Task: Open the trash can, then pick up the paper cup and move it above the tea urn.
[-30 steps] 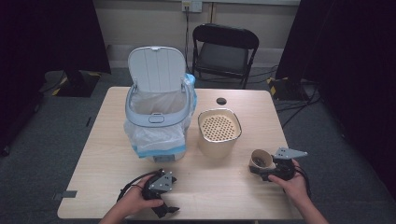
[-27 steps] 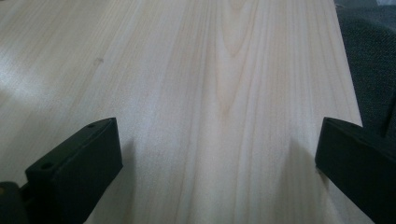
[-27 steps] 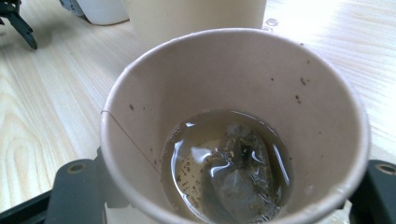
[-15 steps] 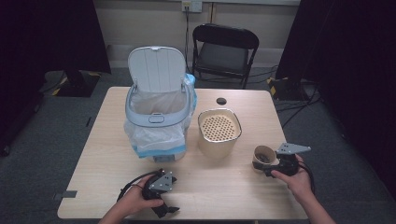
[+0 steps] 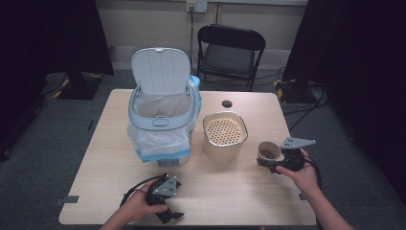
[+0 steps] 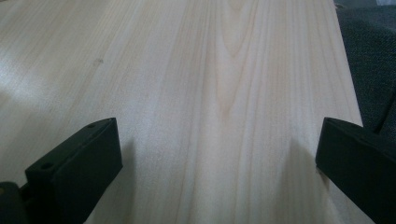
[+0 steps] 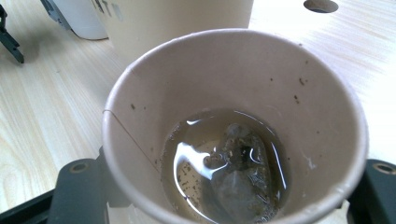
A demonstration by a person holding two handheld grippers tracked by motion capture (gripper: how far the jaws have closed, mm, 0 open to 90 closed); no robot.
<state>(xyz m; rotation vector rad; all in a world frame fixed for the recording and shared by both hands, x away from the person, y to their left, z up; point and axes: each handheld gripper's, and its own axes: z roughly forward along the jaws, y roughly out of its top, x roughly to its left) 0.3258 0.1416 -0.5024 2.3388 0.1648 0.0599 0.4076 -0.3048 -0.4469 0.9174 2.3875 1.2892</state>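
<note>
Currently, your right gripper (image 5: 269, 160) holds a paper cup (image 5: 269, 151) over the right part of the table (image 5: 239, 191), just right of the beige strainer container (image 5: 225, 136). In the right gripper view the cup (image 7: 233, 130) stands upright between the two black jaws, which sit partly closed against its lower wall on either side. The cup contains a shallow pool of brownish liquid and a used tea bag (image 7: 236, 179) lying at the bottom; small dark specks cling to the inner wall. Whether the cup base touches the table cannot be determined from the pictures.

Your left gripper (image 5: 165, 201) rests near the front edge of the table, well apart from the cup. In the left gripper view its jaws stand wide apart with nothing between them, and bare wood grain lies beneath them.

Behind the left gripper stands a lidded trash bin (image 5: 160, 124). Its lid is raised upright, and a clear plastic liner is folded over its rim. The strainer container sits just beside the bin on its right; its top is a perforated insert. A round cable hole (image 5: 226, 103) lies in the table surface behind the strainer container. A black folding chair (image 5: 231, 52) stands beyond the far edge of the table.
</note>
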